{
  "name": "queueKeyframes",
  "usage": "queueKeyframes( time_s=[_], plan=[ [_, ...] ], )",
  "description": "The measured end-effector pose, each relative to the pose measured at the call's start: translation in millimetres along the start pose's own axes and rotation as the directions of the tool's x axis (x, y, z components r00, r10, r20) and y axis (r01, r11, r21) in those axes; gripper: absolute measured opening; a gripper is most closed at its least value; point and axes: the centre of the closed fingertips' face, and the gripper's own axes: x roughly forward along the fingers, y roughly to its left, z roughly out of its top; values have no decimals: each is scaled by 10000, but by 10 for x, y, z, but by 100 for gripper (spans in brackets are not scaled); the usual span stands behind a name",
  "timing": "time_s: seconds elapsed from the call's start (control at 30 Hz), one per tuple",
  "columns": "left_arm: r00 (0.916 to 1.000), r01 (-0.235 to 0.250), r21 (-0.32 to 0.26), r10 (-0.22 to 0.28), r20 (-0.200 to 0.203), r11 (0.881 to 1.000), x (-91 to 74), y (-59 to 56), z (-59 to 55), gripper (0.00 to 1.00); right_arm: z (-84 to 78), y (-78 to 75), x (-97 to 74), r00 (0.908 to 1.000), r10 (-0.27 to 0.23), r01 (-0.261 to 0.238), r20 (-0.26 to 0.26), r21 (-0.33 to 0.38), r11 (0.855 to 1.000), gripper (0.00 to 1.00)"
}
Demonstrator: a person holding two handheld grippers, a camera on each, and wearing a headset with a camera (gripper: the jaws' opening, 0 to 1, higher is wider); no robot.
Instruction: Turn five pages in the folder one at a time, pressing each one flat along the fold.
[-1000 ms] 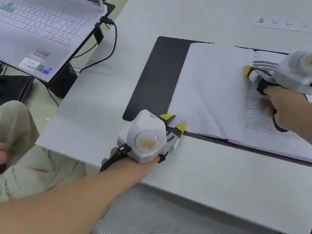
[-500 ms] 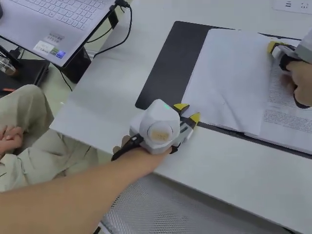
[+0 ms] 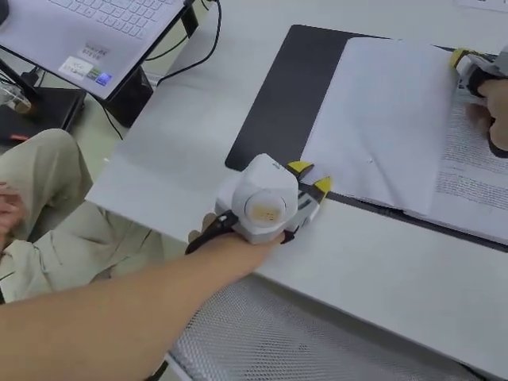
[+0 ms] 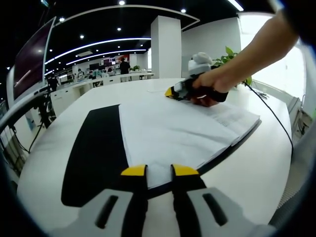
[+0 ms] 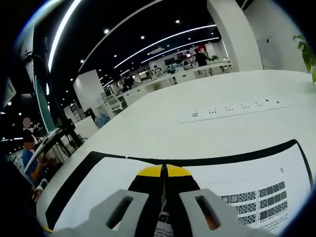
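Folder (image 3: 266, 111) lies open centre-right of head view, L gripper (image 3: 311, 176) at its near edge w/ jaws slightly apart & empty, R gripper (image 3: 460, 57) (upper right, jaws closed on nothing) by the fold (image 3: 446, 127); risk: a skewed press creases the turned page (image 3: 381, 119).

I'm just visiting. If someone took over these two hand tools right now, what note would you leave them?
Left gripper: fingers slightly apart, holding nothing, at the near corner of the blank turned page.
Right gripper: fingers shut, tips at the fold beside the printed page, far end.
Folder: lies open and flat.
Done: a page lies turned over; the count cannot be told.
Left: press along the fold, then turn the other pages.
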Motion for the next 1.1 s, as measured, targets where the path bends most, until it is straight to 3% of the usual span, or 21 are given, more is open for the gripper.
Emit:
queueKeyframes(
  time_s=[0.13, 0.27, 0.67, 0.73, 0.9, 1.1],
  plan=[
    [10000, 5, 20, -5, -6, 10000, 4, 2, -4, 17, -43, 60, -88, 9999, 114, -114, -24, -24, 9999, 0],
    [10000, 4, 21, -4, 2, 10000, 5, 1, -6, 17, -49, 42, -60, 9997, 227, -228, -52, -96, 9997, 0],
    [10000, -2, -25, 2, 33, 10000, 9, -1, -13, 17, -212, 158, -329, 9987, 502, -502, -18, 152, 9986, 0],
    [10000, -2, -13, 2, 39, 10000, 12, 0, -15, 17, -252, 258, -463, 9982, 600, -600, -12, 42, 9982, 0],
    [10000, -1, -11, 1, 45, 10000, 11, -2, -16, 17, -303, 295, -577, 9977, 680, -680, -31, -3, 9977, 0],
    [10000, 0, -11, 0, 29, 10000, 2, -9, -12, 17, -362, 477, -860, 9975, 703, -704, 57, 127, 9974, 0]
  ],
)
